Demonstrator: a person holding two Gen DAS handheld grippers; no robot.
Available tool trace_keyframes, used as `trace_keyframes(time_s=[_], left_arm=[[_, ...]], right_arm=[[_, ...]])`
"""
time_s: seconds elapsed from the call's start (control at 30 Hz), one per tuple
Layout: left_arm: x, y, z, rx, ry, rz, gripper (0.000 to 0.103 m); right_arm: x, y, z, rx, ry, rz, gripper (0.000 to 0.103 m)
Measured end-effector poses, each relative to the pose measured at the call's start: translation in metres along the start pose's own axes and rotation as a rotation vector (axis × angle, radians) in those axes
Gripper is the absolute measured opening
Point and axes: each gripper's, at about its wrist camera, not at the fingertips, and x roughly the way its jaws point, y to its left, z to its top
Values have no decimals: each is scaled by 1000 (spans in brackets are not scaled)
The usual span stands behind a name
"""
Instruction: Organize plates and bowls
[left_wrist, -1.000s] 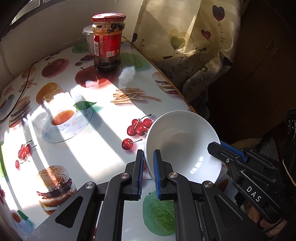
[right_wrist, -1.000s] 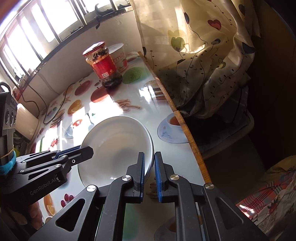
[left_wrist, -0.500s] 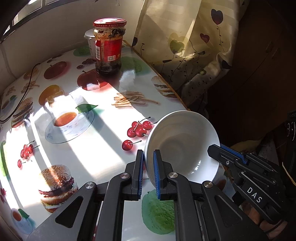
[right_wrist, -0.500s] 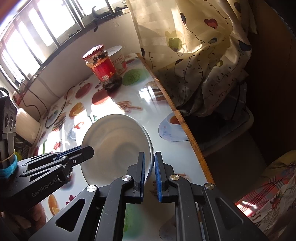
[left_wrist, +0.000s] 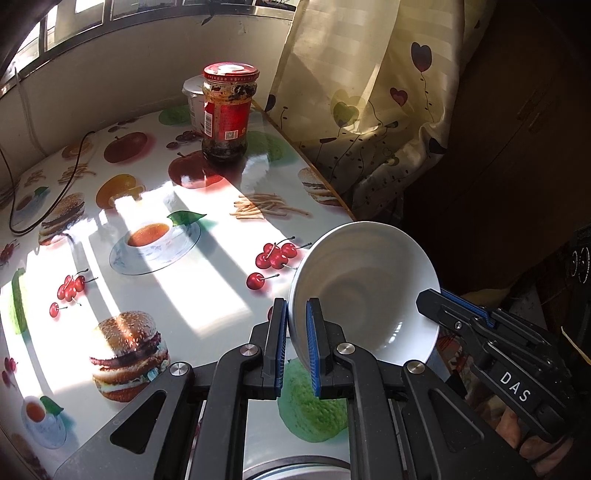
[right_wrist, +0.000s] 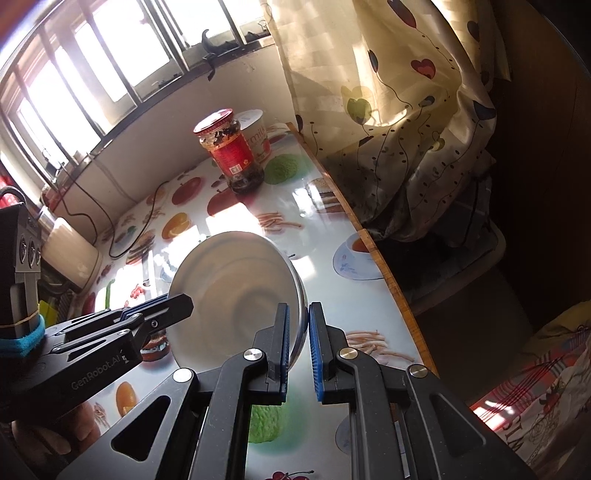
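Note:
A white bowl (left_wrist: 365, 291) is held up in the air above the table, tilted steeply with its hollow toward the right. My left gripper (left_wrist: 296, 325) is shut on its left rim. My right gripper (right_wrist: 297, 332) is shut on the opposite rim; it shows in the left wrist view (left_wrist: 428, 299) at the bowl's right side. In the right wrist view the bowl (right_wrist: 236, 291) fills the middle, and the left gripper (right_wrist: 181, 306) pinches its left edge. The rim of another white dish (left_wrist: 295, 470) peeks out at the bottom of the left wrist view.
The table (left_wrist: 207, 280) has a glossy cloth printed with fruit and burgers. A red-lidded jar (left_wrist: 227, 110) and a white tub (left_wrist: 192, 99) stand at its far edge. A heart-print curtain (left_wrist: 369, 103) hangs right of the table. A black cable (left_wrist: 44, 199) lies at the far left.
Both grippers have lifted the bowl higher above the table and tilted it more steeply onto its edge. Both keep their hold on its rim.

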Motion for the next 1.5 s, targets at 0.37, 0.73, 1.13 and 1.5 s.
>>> trace_keyframes(time_s=[0.37,0.73,1.13,1.5], left_arm=[[-43,3,-19,-15,-55,-10,11],[-84,5,-46,-22,-101,-5,11],[-106,13,-82,-51,-128,-15,11],[-107,25,-111,-78,-109,-10,11]], right_arm=[[-37,23,-14,-24,-42,28,11],[-72,44,-46,-33,-70,61,11],[-89,57,-78,-36,-66,92,11],[-88,67,-103,-48,-37,99,11]])
